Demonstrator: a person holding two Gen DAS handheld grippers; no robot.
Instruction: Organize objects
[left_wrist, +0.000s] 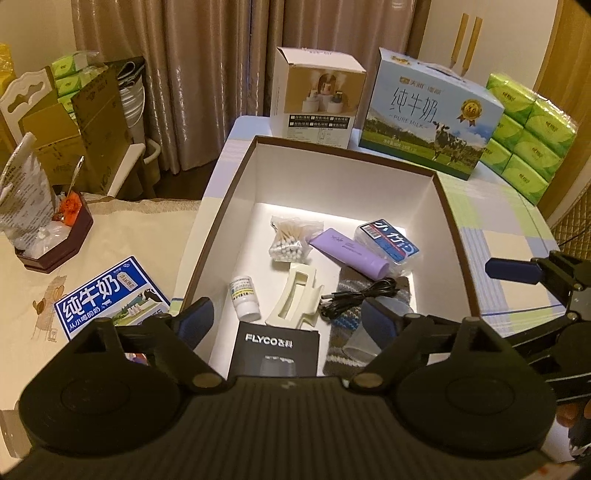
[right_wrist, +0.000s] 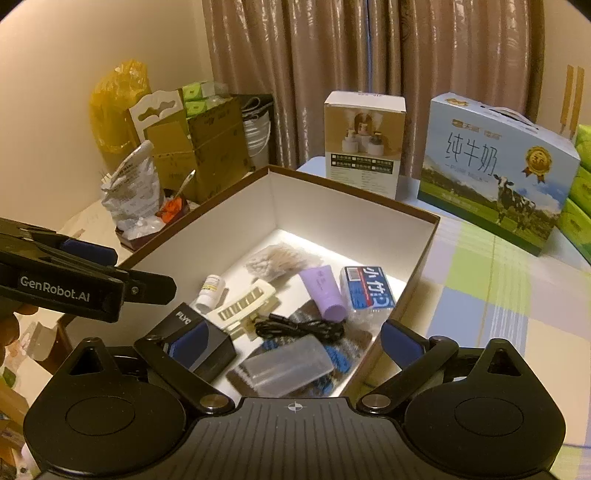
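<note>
A brown-rimmed white box (left_wrist: 236, 177) (right_wrist: 413, 266) holds a cotton swab bag (left_wrist: 290, 240), purple tube (left_wrist: 351, 254) (right_wrist: 323, 291), blue tissue pack (left_wrist: 388, 242) (right_wrist: 367, 290), white pill bottle (left_wrist: 243, 297) (right_wrist: 208, 291), cream hair clip (left_wrist: 295, 295) (right_wrist: 242, 304), black cable (left_wrist: 358, 297) (right_wrist: 299, 326), black FLYCO box (left_wrist: 275, 350) (right_wrist: 201, 343), knitted sock (left_wrist: 347, 343) and clear cup (right_wrist: 286, 363). My left gripper (left_wrist: 286, 321) is open and empty above the box's near edge. My right gripper (right_wrist: 293, 343) is open and empty over the box's near right side.
A humidifier box (left_wrist: 317, 96) (right_wrist: 364, 144), a milk carton case (left_wrist: 428, 118) (right_wrist: 498, 170) and green tissue packs (left_wrist: 528, 136) stand behind the box. A flat milk carton (left_wrist: 110, 295) and a dark tray of clutter (left_wrist: 55, 236) lie on the left table.
</note>
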